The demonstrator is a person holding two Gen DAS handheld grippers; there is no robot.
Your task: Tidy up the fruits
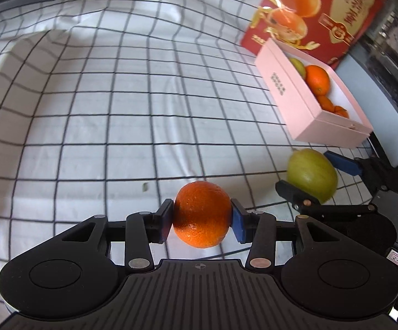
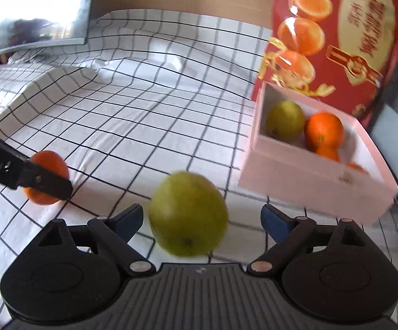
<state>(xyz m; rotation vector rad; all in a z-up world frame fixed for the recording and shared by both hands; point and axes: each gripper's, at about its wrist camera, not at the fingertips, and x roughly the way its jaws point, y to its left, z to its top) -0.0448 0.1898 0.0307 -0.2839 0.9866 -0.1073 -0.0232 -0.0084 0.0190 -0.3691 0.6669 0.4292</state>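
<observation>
The right hand-held gripper (image 2: 202,218) has its two fingers spread wide, and a green fruit (image 2: 187,214) sits between them, touching neither. Ahead and to the right stands a pink box (image 2: 309,181) holding a green fruit and oranges, with a red carton (image 2: 350,41) behind it. To the left, the left hand-held gripper (image 2: 47,181) grips an orange (image 2: 49,165) over the checked cloth (image 2: 143,110).

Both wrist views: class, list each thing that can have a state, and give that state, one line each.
left gripper: shut on the orange
right gripper: open, pads clear of the green fruit between them
pink box: open-topped, holding oranges and one green fruit
red carton: standing behind the pink box
</observation>
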